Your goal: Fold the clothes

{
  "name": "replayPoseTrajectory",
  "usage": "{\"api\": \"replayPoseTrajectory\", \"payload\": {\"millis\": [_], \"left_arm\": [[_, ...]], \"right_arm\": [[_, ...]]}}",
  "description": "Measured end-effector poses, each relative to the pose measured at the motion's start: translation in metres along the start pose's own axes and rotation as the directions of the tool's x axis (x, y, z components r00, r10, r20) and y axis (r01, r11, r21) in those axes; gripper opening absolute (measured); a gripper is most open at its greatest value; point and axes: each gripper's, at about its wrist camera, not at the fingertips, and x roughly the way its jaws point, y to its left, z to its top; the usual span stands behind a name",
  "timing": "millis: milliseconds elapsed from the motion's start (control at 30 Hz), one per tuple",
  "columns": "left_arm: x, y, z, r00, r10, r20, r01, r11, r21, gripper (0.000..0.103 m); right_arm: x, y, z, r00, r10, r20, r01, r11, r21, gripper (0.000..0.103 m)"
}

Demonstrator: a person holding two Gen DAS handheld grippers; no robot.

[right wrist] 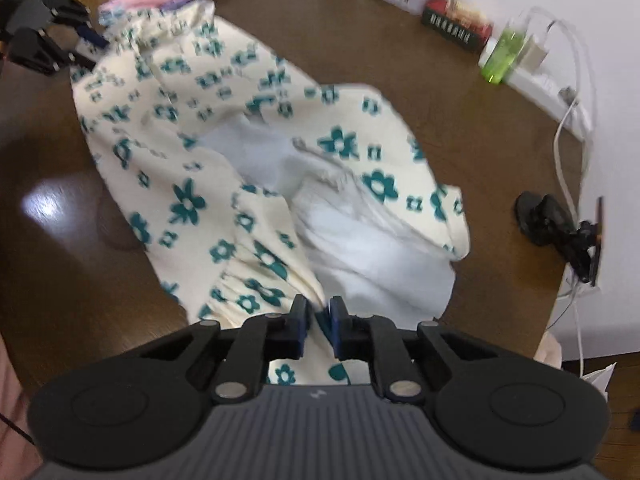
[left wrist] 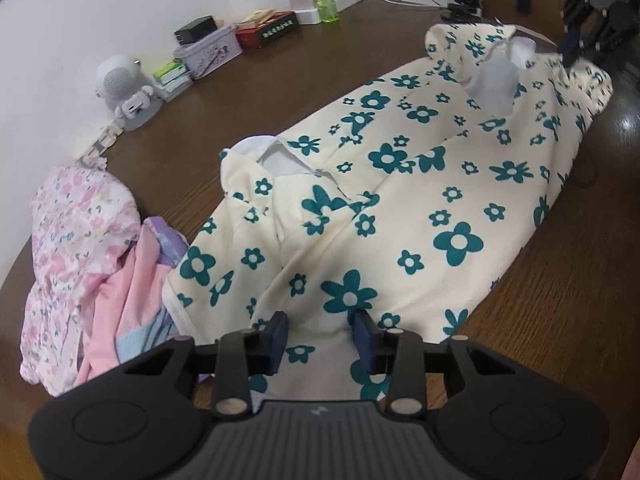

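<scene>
A cream garment (left wrist: pixel 400 184) printed with teal flowers lies stretched across the brown table (left wrist: pixel 280 72), its white lining showing at two openings. At the near end my left gripper (left wrist: pixel 320 334) is shut on a raised fold of it that fills the gap between its blue pads. At the far end my right gripper (left wrist: pixel 576 46) pinches the other edge. In the right wrist view the garment (right wrist: pixel 192 184) is bunched and its white lining lies exposed. There my right gripper (right wrist: pixel 320 316) is shut tight on a gathered bit of the cloth. My left gripper (right wrist: pixel 86 46) meets the cloth's far edge.
A heap of pink floral clothes (left wrist: pixel 80 240) lies left of the garment. Along the wall stand a white round speaker (left wrist: pixel 120 88), tins, a green bottle (left wrist: pixel 325 0), a power strip with cables and a black phone stand (right wrist: pixel 560 232). The table edge is close on the right.
</scene>
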Motion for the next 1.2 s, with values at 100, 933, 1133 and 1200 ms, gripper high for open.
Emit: {"api": "replayPoseTrajectory", "payload": {"millis": [100, 933, 1133, 1200], "left_arm": [[-0.004, -0.001, -0.001, 1.000, 0.016, 0.016, -0.015, 1.000, -0.017, 0.036], [0.003, 0.037, 0.005, 0.988, -0.131, -0.084, 0.129, 0.991, -0.028, 0.002], [-0.017, 0.025, -0.009, 0.988, -0.136, -0.079, 0.134, 0.990, -0.033, 0.002], [-0.011, 0.026, -0.009, 0.992, -0.093, -0.084, 0.089, 0.995, -0.051, 0.003]], "right_arm": [[0.007, 0.002, -0.004, 1.000, 0.009, 0.004, -0.009, 1.000, 0.001, 0.011], [0.008, 0.010, -0.011, 0.998, -0.038, 0.046, 0.035, 0.998, 0.060, 0.013], [0.009, 0.010, -0.011, 0.998, -0.048, 0.045, 0.046, 0.997, 0.058, 0.013], [0.010, 0.010, -0.010, 0.998, -0.048, 0.046, 0.046, 0.997, 0.061, 0.013]]}}
